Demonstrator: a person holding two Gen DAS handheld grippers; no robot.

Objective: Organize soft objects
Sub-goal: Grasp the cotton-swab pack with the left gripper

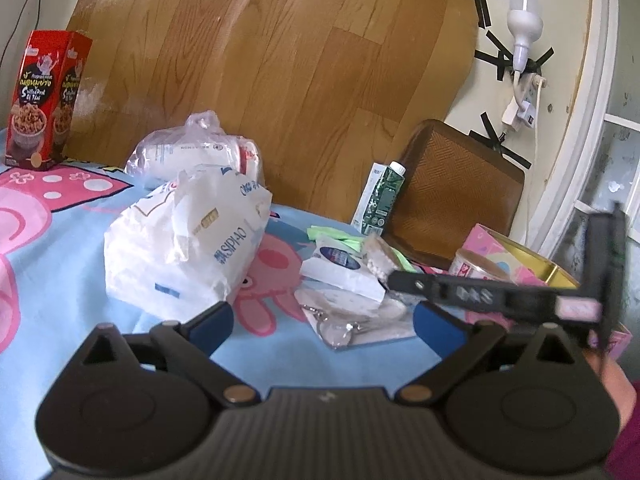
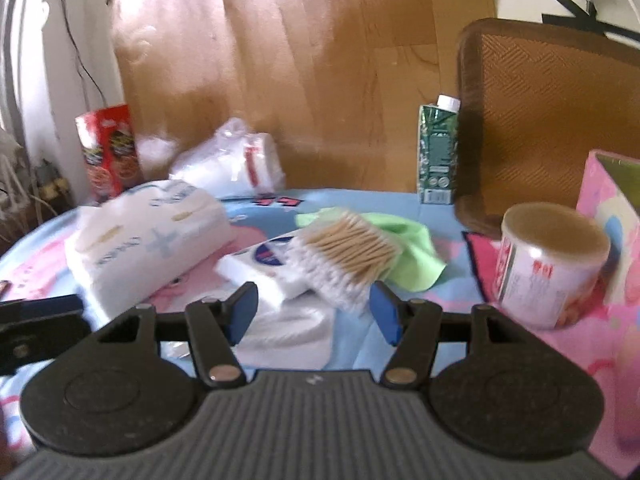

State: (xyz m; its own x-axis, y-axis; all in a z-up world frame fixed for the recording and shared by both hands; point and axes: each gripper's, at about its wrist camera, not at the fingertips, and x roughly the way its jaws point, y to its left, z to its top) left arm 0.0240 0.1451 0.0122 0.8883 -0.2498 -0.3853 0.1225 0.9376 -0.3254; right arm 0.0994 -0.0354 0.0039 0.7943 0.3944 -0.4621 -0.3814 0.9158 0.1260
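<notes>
Both the left gripper point(image 1: 322, 320) and right gripper point(image 2: 314, 312) hover wide open and empty over the table point(image 1: 60, 300). The tissue pack point(image 1: 184, 240) sits centre-left, with the swabs point(image 2: 344, 256) and green cloth point(image 2: 404, 248) mid-frame. The swabs lie loosely on a small pack point(image 2: 256, 264); a careless pinch could scatter them.
</notes>
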